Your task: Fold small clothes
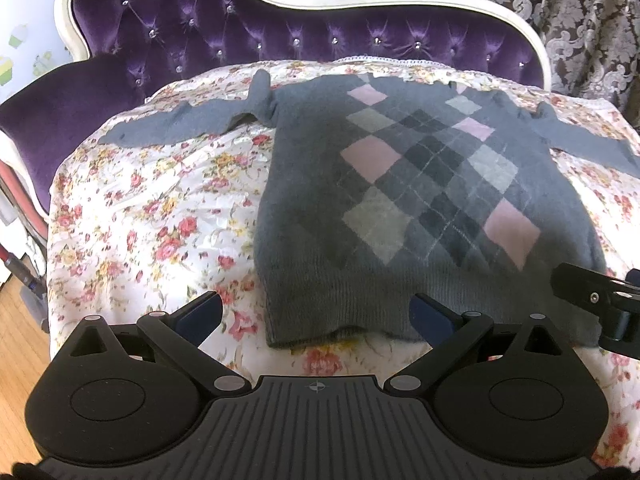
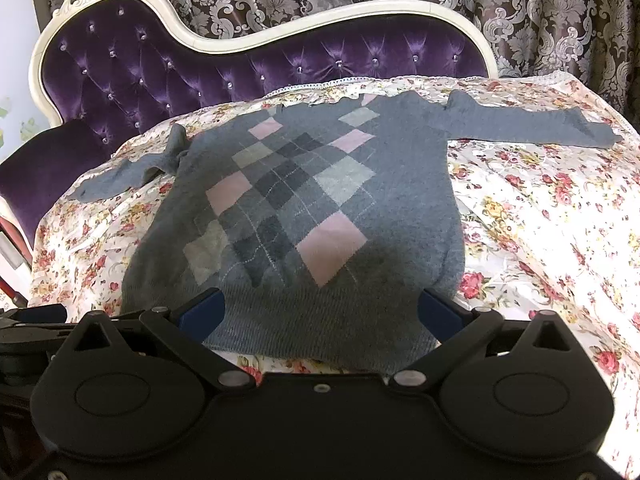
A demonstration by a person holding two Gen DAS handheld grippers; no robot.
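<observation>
A small grey sweater point(image 1: 400, 184) with pink and grey argyle diamonds lies flat, front up, on a floral sheet point(image 1: 140, 220), sleeves spread to both sides. It also shows in the right wrist view point(image 2: 304, 216). My left gripper point(image 1: 316, 312) is open, just above the sweater's hem at its left part. My right gripper point(image 2: 320, 308) is open, above the hem's right part. The right gripper shows at the edge of the left wrist view point(image 1: 592, 300). The left gripper shows at the edge of the right wrist view point(image 2: 32, 320).
The sheet covers a purple tufted sofa point(image 1: 240, 32) with a white carved frame point(image 2: 240, 40). Patterned curtains point(image 2: 520, 12) hang behind. Wooden floor point(image 1: 16, 328) lies to the left of the sofa.
</observation>
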